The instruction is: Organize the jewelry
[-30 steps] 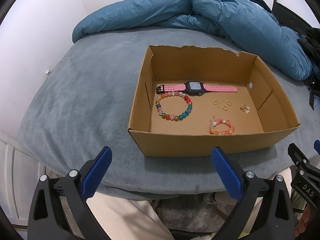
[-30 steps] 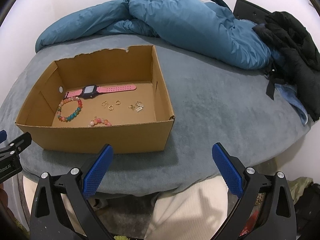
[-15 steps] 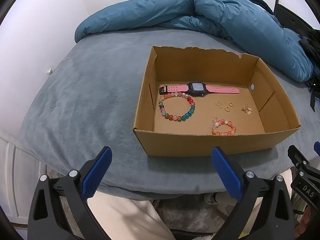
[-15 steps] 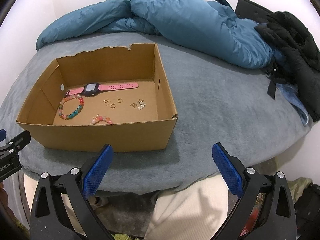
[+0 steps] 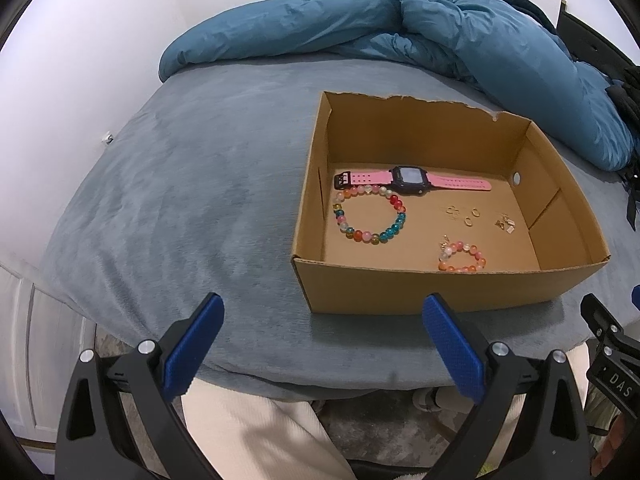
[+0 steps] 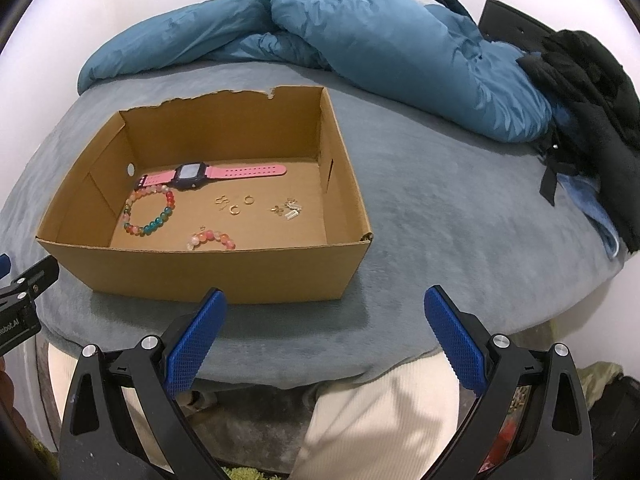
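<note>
An open cardboard box (image 5: 420,288) (image 6: 224,272) sits on a grey-blue bed. Inside lie a pink watch (image 5: 408,178) (image 6: 192,174), a large multicoloured bead bracelet (image 5: 368,216) (image 6: 150,212), a small pink-orange bead bracelet (image 5: 462,256) (image 6: 210,239), small gold rings (image 5: 468,220) (image 6: 236,204) and small gold charms (image 5: 506,224) (image 6: 288,210). My left gripper (image 5: 320,320) is open and empty, near the bed's front edge, left of the box front. My right gripper (image 6: 324,316) is open and empty, before the box's front right corner.
A rumpled blue duvet (image 5: 400,28) (image 6: 360,32) lies along the far side of the bed. Black clothing (image 6: 592,120) is piled at the right. The bed surface (image 5: 192,184) left of the box is bare. The person's light trousers (image 5: 260,432) are below.
Both views have shifted: the box sits further right in the left wrist view and slightly nearer in the right wrist view. Both grippers stay open. The jewelry has not moved.
</note>
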Tool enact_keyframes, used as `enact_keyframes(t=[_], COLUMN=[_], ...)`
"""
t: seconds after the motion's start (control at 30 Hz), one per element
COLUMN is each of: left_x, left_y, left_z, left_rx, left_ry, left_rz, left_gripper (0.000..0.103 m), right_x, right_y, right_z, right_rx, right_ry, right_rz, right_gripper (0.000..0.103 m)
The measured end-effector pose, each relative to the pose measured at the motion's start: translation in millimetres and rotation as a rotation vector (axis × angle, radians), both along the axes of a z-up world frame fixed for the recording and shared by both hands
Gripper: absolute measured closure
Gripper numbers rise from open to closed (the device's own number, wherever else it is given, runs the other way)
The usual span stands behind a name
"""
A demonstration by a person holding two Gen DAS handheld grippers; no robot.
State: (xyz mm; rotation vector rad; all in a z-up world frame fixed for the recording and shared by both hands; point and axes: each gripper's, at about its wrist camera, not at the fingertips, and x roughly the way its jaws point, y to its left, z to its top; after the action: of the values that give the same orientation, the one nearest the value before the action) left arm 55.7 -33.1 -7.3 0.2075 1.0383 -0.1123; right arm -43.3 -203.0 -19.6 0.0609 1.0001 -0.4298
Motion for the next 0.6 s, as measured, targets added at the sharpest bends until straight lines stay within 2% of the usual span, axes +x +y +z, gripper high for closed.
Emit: enact_keyframes(t=[0.6], left_x=[2], left_y=[7], left_z=[2], left_rx=[-0.006], left_ry=[-0.008], left_rz=[0.009], left_gripper=[0.006], right_x=[6], right_y=[12], right_z=[5], right_rx=[-0.011], right_ry=[-0.008], right_rz=[0.030], right_gripper=[0.008])
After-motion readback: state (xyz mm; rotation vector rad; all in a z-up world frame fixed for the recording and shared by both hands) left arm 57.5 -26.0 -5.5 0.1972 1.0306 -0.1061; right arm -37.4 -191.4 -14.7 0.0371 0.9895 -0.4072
